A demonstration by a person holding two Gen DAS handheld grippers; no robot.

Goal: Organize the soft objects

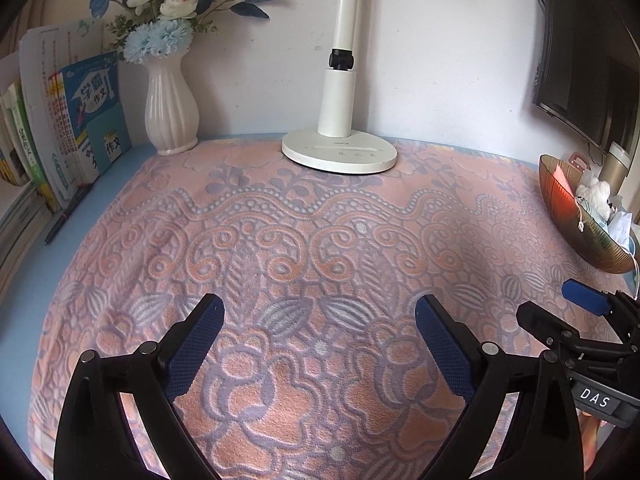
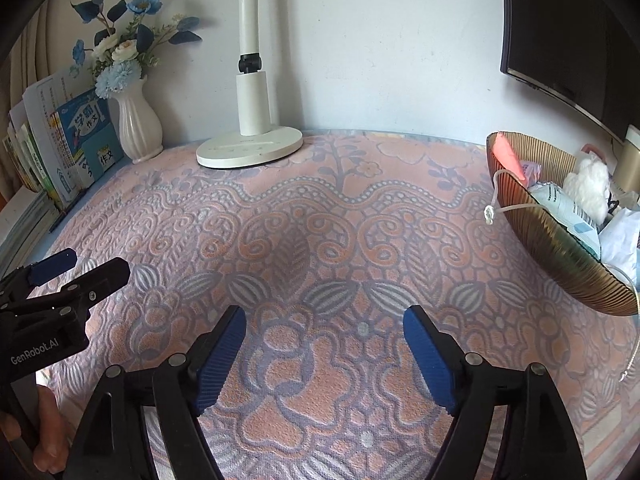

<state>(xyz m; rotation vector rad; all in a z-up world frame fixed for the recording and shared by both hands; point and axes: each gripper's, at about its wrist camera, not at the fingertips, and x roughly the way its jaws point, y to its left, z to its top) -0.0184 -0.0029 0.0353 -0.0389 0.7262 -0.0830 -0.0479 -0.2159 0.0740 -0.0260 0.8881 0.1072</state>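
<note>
Left wrist view shows the pink-and-lavender patterned terry towel (image 1: pixel 304 248) spread flat across the pale blue bench (image 1: pixel 120 160), covering nearly all of it, probably laid out so it can be folded. Both tongs hang just above its near edge, angled down at the cloth. The left tongs (image 1: pixel 320 344) stand released with only towel pattern between the blue pads; the right tongs (image 2: pixel 324 344) are likewise parted and grasp nothing.

At the back, a white desk lamp (image 1: pixel 340 152) rests its base on the towel's far edge, which I judge may hinder lifting that side. A ribbed amber glass bowl (image 2: pixel 560 264) at the right already holds a fluffy white soft toy (image 2: pixel 588 188) and crumpled packets, suggesting a collecting spot. A white fluted vase of blue flowers (image 1: pixel 171 108) stands clear, off the cloth.
</note>
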